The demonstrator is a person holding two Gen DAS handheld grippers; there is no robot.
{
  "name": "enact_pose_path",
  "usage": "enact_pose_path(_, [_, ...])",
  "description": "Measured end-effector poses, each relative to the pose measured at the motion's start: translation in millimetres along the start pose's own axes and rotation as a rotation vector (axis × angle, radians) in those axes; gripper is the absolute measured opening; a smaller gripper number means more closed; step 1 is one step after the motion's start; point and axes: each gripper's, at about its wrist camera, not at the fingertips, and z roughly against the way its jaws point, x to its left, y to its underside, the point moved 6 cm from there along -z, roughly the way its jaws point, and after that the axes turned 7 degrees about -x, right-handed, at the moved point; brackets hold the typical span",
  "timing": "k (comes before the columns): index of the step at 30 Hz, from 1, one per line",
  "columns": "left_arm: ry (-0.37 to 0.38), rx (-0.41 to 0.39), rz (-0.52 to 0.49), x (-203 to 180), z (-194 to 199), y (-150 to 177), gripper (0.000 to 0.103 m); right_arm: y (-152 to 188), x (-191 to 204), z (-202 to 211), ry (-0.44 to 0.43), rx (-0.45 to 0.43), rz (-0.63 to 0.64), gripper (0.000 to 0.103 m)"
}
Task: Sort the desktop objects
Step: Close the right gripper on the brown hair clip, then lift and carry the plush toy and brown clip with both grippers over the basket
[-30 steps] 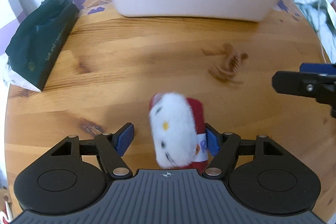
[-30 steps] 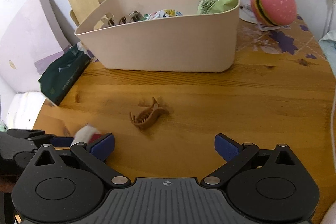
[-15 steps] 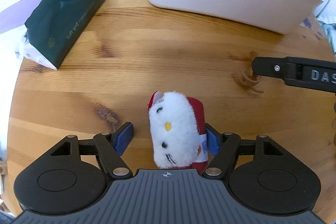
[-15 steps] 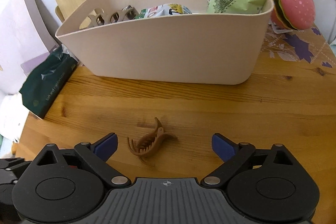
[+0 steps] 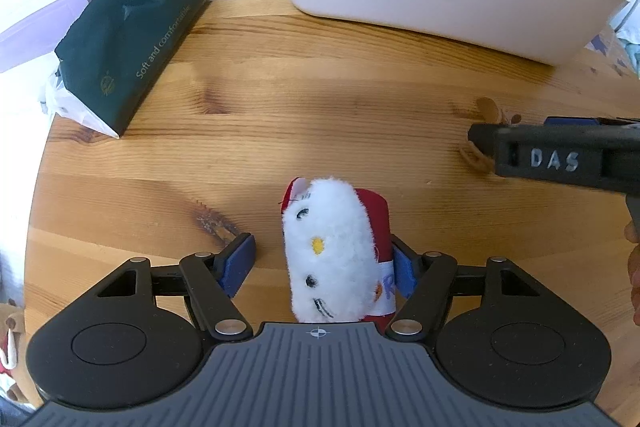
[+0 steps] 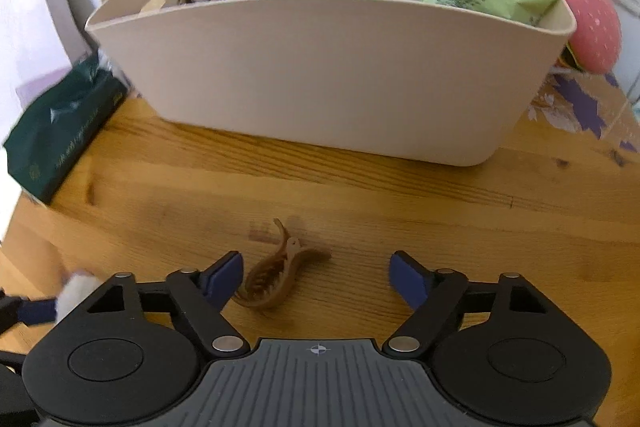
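**Meanwhile, two grabs pending beside the bin**

Meanwhile the right gripper (image 6: 316, 277) is hanging wide open around the brown hair claw (image 6: 276, 277), which is lying off-centre beside its left pad (a closing squeeze could flick it away). The left gripper (image 5: 322, 263) is gaping around the white plush toy (image 5: 332, 247), only its right pad touching. Since a second ago, the right gripper has been closing in on the claw, and the beige storage bin (image 6: 328, 75) is looming nearer.

Brown hair clip (image 6: 276, 277) between spread right claw (image 6: 318, 277) fingers.
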Motion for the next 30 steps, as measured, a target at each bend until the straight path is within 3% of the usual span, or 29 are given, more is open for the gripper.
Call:
enact_pose_path(3, [0.000, -0.009, 0.005, -1.4, -0.2, -0.8, 0.068, 3.7, 2.4, 1.0, 0.016, -0.001, 0.055, 0.068])
enact_pose_path(7, [0.007, -0.036, 0.000, -4.4, 2.6, -1.9, 0.051, 5.8, 1.0, 3.3, 0.038, -0.013, 0.109, 0.051])
enact_pose_path(11, [0.009, -0.045, 0.006, -5.0, 2.6, -3.1, 0.046, 5.4, -3.6, 6.6, 0.036, -0.023, 0.112, 0.034])
enact_pose_path(21, [0.058, -0.065, 0.072, -4.6, 8.2, -2.3, 0.040, 13.8, -3.5, 17.0, -0.006, -0.029, 0.087, 0.034])
enact_pose_path(30, [0.088, -0.160, 0.114, -7.9, 30.4, -15.5, 0.040, 8.0, -6.8, 52.6, -0.046, -0.087, 0.118, 0.034])
